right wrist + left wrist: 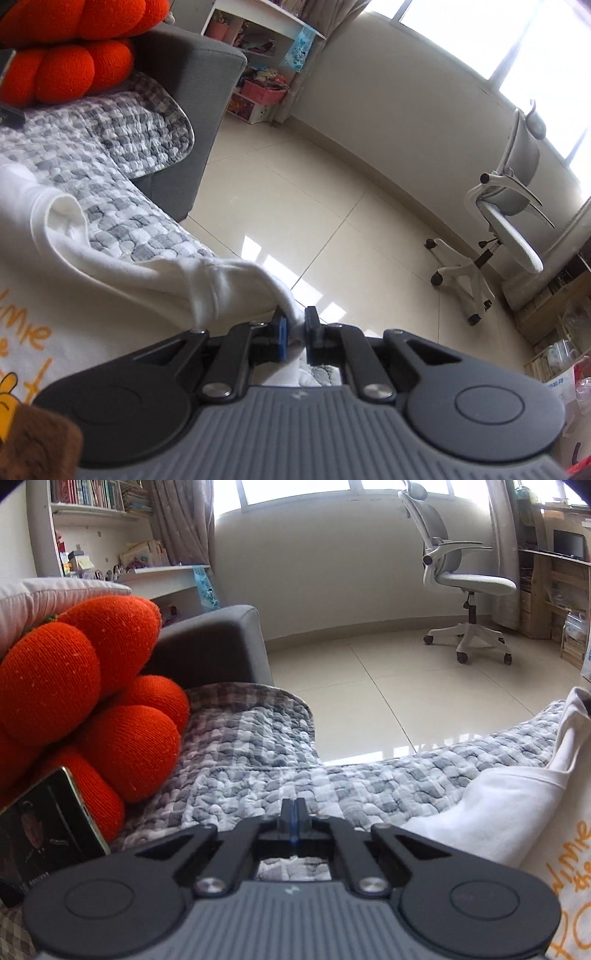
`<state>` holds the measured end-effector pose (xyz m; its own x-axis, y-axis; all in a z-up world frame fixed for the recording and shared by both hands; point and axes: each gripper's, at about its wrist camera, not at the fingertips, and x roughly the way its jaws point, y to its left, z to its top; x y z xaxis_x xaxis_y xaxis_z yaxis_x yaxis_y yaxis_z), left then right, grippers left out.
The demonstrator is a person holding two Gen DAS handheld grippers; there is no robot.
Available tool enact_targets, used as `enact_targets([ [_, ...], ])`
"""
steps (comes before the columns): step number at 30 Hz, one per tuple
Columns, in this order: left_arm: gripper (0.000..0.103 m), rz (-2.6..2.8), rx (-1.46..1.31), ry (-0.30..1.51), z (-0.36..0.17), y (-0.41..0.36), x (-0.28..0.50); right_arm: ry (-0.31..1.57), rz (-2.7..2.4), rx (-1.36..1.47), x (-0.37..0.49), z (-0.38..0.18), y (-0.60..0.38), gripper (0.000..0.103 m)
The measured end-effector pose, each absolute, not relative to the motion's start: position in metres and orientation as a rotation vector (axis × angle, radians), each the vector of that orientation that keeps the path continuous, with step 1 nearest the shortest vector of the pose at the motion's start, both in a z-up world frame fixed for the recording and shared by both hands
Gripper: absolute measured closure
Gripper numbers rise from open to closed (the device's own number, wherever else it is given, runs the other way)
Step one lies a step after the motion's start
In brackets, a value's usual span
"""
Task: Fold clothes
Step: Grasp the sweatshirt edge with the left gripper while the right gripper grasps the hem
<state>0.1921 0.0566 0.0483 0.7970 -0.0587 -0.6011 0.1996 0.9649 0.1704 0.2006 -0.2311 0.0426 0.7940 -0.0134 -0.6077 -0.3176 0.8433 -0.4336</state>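
Note:
A white shirt [517,805] with orange lettering [576,853] lies on a grey-and-white checked quilt [258,768] over a sofa seat. My left gripper [293,812] is shut, its fingers pressed together above the quilt just left of the shirt, with no cloth visible between them. In the right wrist view the shirt [110,266] stretches from the left toward my right gripper [295,323], which is shut on a bunched fold of its white edge near the seat's front. Orange print [29,332] shows at the lower left.
An orange lobed cushion [74,701] and a dark phone-like slab [44,834] sit left of the left gripper, against the grey sofa arm [214,642]. Beyond the seat edge is tiled floor [332,184] with a white office chair [509,221]. A brown plush object [37,443] lies at the lower left.

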Motion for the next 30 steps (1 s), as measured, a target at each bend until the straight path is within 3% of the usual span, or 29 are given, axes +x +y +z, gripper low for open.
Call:
enact_targets([
  [2,0.1,-0.195,0.173,0.689,0.044,0.059,0.194,0.671,0.166,-0.573,0.204,0.031,-0.226,0.095],
  [3,0.091,-0.229,0.141,0.707,0.043,0.06,0.193,0.687,0.163,-0.584,0.206,0.026,-0.224,0.094],
  [4,0.07,-0.247,0.119,0.713,0.043,0.061,0.191,0.688,0.16,-0.59,0.205,0.024,-0.224,0.093],
  [6,0.044,-0.273,0.098,0.707,0.044,0.06,0.186,0.675,0.155,-0.56,0.203,0.028,-0.229,0.091],
  [11,0.043,-0.316,0.069,0.646,0.061,0.069,0.167,0.61,0.146,-0.441,0.188,0.053,-0.246,0.087],
  [13,0.038,-0.342,0.052,0.624,0.067,0.074,0.161,0.593,0.155,-0.404,0.181,0.063,-0.254,0.083],
  [15,0.037,-0.354,0.061,0.632,0.066,0.072,0.161,0.592,0.17,-0.358,0.178,0.07,-0.262,0.077],
  [26,0.042,-0.321,0.218,0.743,0.03,0.037,0.182,0.598,0.331,-0.353,0.172,0.063,-0.25,0.066],
  [27,0.047,-0.314,0.207,0.738,0.03,0.037,0.183,0.599,0.337,-0.371,0.174,0.06,-0.246,0.062],
  [28,0.064,-0.305,0.192,0.737,0.031,0.038,0.184,0.596,0.335,-0.389,0.177,0.059,-0.243,0.06],
  [30,0.087,-0.285,0.15,0.741,0.034,0.042,0.188,0.588,0.326,-0.414,0.184,0.057,-0.237,0.06],
])
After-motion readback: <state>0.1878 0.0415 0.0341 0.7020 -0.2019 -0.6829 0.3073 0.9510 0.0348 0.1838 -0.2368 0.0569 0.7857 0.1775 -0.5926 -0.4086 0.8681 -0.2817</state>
